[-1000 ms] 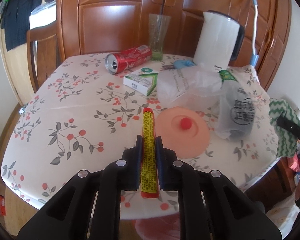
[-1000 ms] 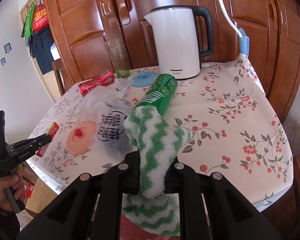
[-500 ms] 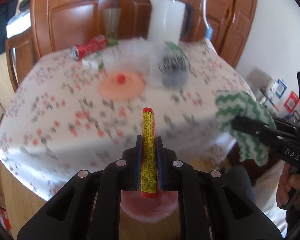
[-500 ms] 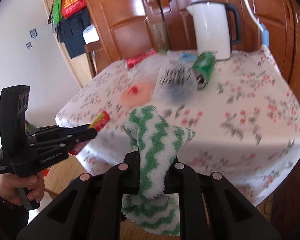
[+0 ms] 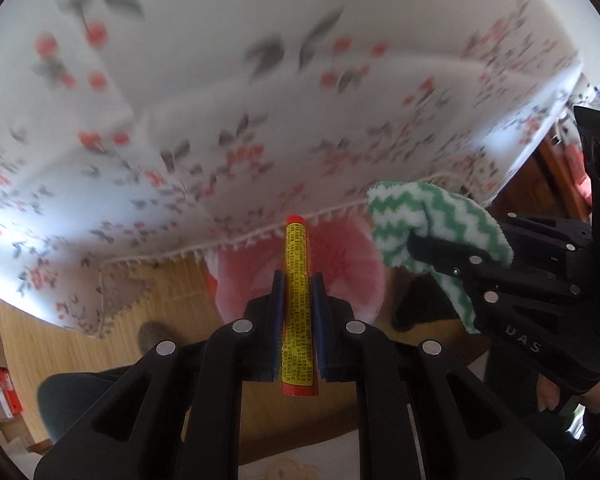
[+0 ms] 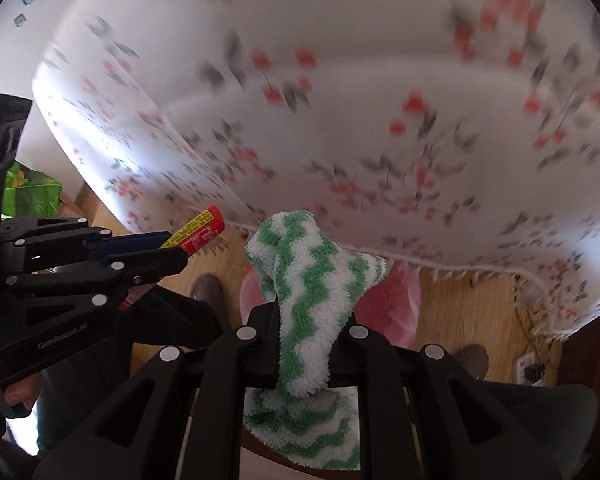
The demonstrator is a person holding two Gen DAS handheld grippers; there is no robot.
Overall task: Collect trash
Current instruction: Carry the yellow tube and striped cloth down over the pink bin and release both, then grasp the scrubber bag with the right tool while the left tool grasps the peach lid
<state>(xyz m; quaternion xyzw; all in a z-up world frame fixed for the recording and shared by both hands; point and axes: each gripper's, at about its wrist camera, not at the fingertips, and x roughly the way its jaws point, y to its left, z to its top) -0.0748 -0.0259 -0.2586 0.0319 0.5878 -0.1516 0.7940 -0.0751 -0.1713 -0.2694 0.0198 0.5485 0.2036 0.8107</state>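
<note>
My left gripper [image 5: 298, 280] is shut on a yellow stick pack with red ends [image 5: 296, 240]. It points steeply down over a pink-lined bin [image 5: 344, 268] on the floor, just off the tablecloth's fringed edge. My right gripper [image 6: 304, 310] is shut on a green-and-white zigzag cloth [image 6: 300, 256], also above the pink bin [image 6: 396, 300]. In the left wrist view the right gripper [image 5: 416, 248] carries the cloth [image 5: 440, 216] close on the right. In the right wrist view the left gripper [image 6: 174, 250] and stick pack [image 6: 206, 224] are at the left.
The flowered tablecloth [image 5: 260, 100] hangs down and fills the upper half of both views, blurred. Below is wooden floor [image 6: 460, 304] with the person's slippers [image 6: 208, 288], a power strip [image 6: 530, 364] at right and a green bag [image 6: 28, 196] at left.
Both grippers have dropped from above the tabletop to below its edge and tipped downward, still holding the stick pack and cloth. The table's items have left view; the pink bin now shows.
</note>
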